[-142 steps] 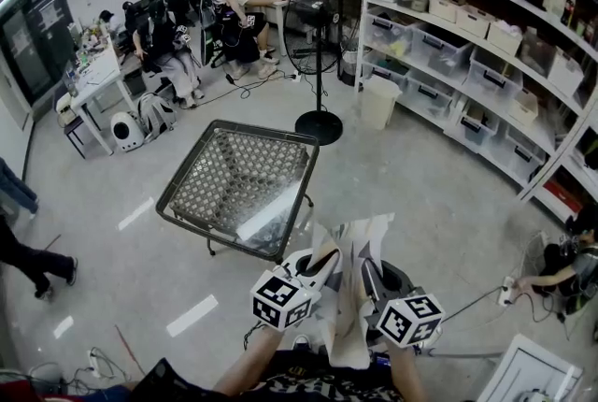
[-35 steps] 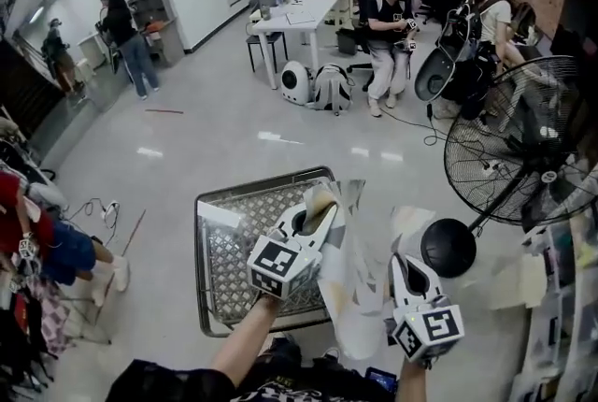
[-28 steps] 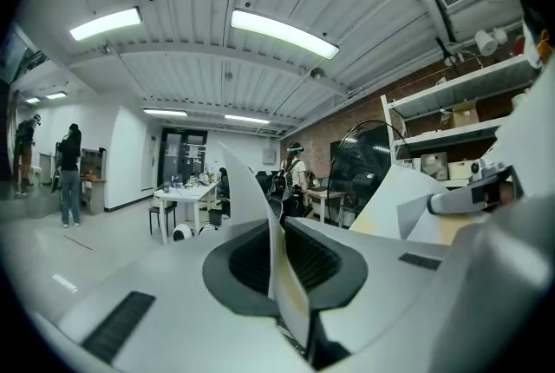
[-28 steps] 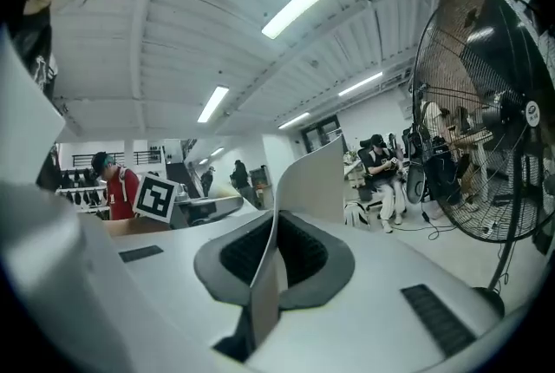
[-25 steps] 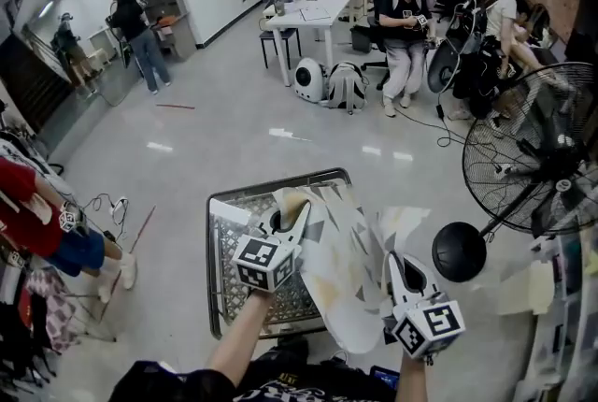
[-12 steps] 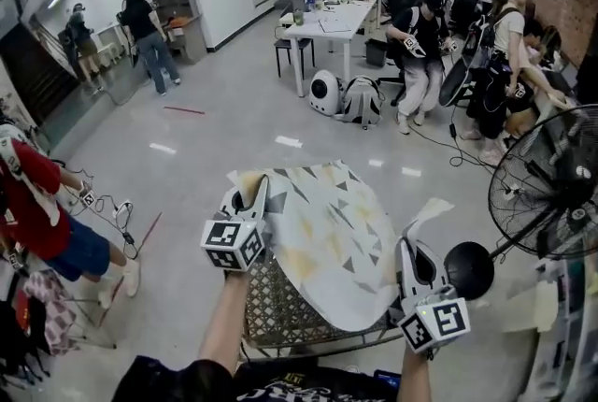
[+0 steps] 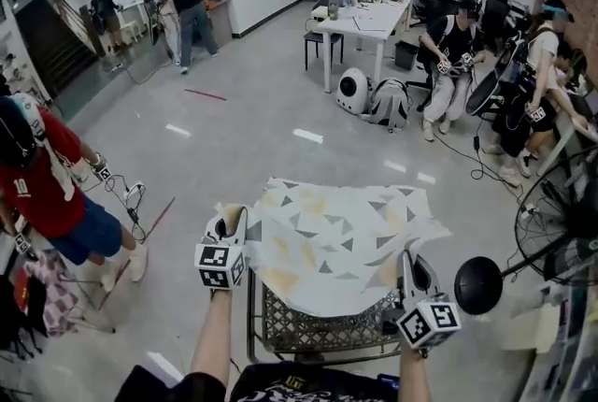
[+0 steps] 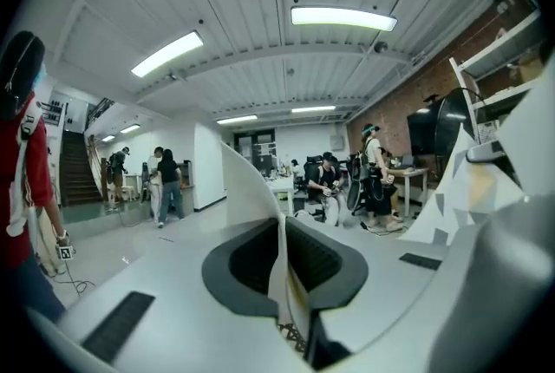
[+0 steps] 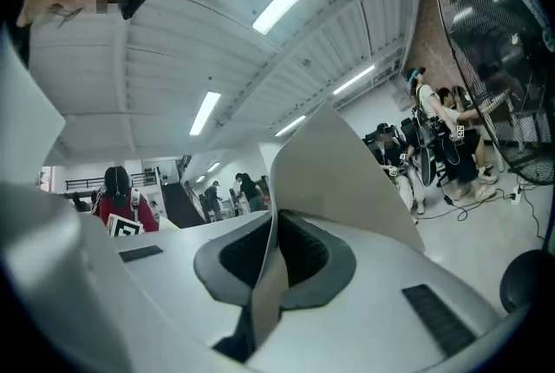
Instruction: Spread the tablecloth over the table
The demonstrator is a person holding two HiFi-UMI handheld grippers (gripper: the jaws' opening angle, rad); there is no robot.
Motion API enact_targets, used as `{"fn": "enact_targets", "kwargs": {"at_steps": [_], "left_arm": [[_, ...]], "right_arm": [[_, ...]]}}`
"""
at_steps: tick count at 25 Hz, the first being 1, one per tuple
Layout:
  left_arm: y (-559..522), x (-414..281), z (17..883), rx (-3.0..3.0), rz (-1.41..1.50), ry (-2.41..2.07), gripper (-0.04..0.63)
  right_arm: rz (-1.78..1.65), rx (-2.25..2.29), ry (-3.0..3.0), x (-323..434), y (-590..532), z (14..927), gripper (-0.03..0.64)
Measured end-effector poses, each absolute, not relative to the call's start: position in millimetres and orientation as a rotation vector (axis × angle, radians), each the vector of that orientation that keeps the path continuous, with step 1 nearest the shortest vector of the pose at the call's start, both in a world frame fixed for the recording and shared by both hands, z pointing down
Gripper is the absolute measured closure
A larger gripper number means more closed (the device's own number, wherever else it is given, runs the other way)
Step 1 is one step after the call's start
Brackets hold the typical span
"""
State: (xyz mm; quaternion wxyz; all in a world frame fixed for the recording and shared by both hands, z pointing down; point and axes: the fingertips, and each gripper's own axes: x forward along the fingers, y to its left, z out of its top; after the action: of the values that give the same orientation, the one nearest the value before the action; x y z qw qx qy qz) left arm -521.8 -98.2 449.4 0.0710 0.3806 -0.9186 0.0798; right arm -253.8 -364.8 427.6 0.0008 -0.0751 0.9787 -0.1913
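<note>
the tablecloth (image 7: 341, 236), pale with scattered grey and yellow triangles, lies opened out flat over the mesh worktop (image 7: 318, 332) and hides most of it; only a strip of mesh along the near edge shows. whether the cloth rests on the mesh cannot be told. the left gripper (image 7: 234, 221), beside the near-left corner, is pressed together on the cloth's left edge. the right gripper (image 7: 409, 262), at the near-right corner, pinches its right edge, where a flap stands up.
</note>
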Motion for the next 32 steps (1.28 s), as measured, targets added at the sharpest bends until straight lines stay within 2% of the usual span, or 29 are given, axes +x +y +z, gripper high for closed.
{"fn": "enact_targets", "kwargs": {"at_steps": [7, 19, 28, 32], "left_arm": [[-101.5, -504.2, 479.5, 1.267, 0.158, -2.693, 0.56], [-75.1, -416.1, 519.6, 1.332, 0.119, -2.573, 0.561], [-6.2, -359.8, 601.9, 1.005, 0.18, -2.433, 0.549], [11.7, -325.2, 625.8, 0.899, 0.171, -2.399, 0.541]], "right_arm": [[-0.667, -0.358, 3.139, -240.6, -356.2, 446.1, 0.598], [-0.801, -0.594, 3.288, -131.5, -350.8, 512.1, 0.598], [-1.004, -0.497, 3.394, -92.2, -327.2, 570.5, 0.598], [-0.946, -0.362, 3.505, -76.6, -328.7, 584.1, 0.598]]}}
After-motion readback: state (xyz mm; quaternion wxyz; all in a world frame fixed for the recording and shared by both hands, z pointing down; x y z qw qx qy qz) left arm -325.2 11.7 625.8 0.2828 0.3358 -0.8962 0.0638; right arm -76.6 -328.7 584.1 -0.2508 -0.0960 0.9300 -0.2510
